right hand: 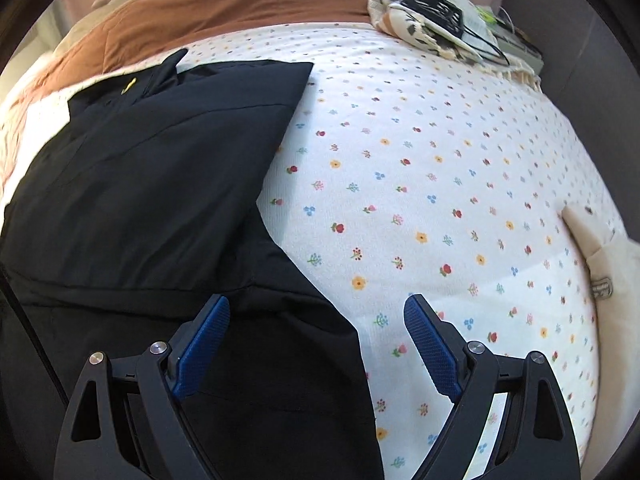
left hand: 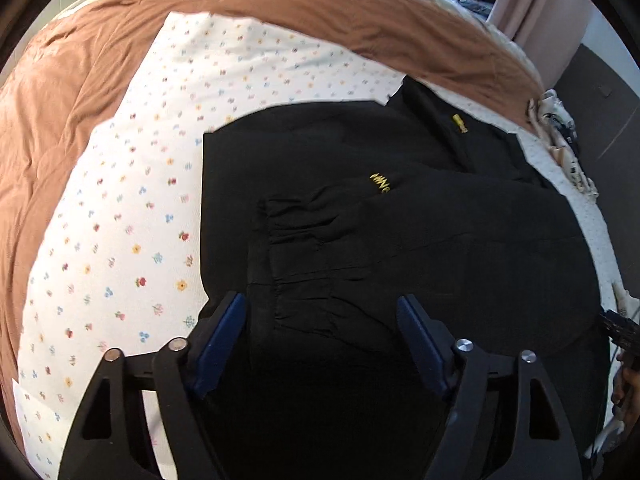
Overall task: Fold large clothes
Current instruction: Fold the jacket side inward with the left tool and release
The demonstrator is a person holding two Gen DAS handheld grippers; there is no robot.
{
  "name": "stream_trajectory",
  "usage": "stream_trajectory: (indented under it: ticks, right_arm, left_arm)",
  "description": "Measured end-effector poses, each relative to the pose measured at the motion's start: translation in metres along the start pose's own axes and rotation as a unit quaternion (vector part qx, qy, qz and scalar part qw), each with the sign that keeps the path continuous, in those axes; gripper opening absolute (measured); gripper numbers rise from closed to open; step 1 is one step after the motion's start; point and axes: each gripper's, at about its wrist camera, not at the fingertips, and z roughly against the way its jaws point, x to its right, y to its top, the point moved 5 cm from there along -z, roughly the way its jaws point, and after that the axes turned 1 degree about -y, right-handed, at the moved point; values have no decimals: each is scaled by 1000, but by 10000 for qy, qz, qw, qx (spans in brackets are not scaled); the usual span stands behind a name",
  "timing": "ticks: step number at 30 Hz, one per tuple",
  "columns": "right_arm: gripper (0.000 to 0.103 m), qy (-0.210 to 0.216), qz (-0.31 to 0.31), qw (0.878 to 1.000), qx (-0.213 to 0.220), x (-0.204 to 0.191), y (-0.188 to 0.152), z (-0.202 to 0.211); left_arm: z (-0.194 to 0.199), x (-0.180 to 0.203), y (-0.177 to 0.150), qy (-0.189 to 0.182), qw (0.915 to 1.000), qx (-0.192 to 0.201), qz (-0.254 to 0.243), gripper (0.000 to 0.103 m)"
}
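- The left gripper (left hand: pixel 320 310) fills the bottom of the left wrist view; its 2 blue-padded fingers (left hand: pixel 222 336) stand wide apart above the black garment (left hand: pixel 400 240), with dark cloth showing between them but no pad pressing on it.
- The right gripper (right hand: pixel 316 312) sits at the bottom of the right wrist view, its fingers (right hand: pixel 202 350) also spread wide and holding nothing; the left one is over the garment's edge, the right one over the floral sheet (right hand: pixel 440 180).
- The black garment lies partly folded on the bed, a sleeve cuff (left hand: pixel 280 216) laid across its middle, with small yellow marks (left hand: pixel 380 182) near the centre.
- Further up, a brown blanket (left hand: pixel 100 60) curves along the sheet's far edge.
- At the upper right of the right wrist view lies a patterned cloth bundle (right hand: pixel 432 12).
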Motion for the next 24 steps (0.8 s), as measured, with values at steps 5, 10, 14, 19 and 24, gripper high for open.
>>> stream_trajectory:
  ticks: [5, 10, 14, 19, 24]
  right_arm:
    - [88, -22, 213, 9997, -78, 6, -12, 0]
    - [88, -66, -236, 9996, 149, 26, -1, -5]
    - [88, 197, -834, 9959, 283, 40, 9, -14]
    - [88, 161, -953, 9948, 326, 46, -2, -23]
    - [88, 46, -1002, 9948, 173, 45, -5, -19]
  left_arm:
    - [-12, -7, -11, 125, 9999, -73, 62, 62]
    - [-5, -6, -19, 290, 9995, -134, -70, 53]
    - [1, -2, -28, 362, 9990, -228, -147, 51]
    - [8, 3, -35, 514, 9981, -259, -211, 51]
    - [10, 1, -35, 631, 9975, -315, -95, 52]
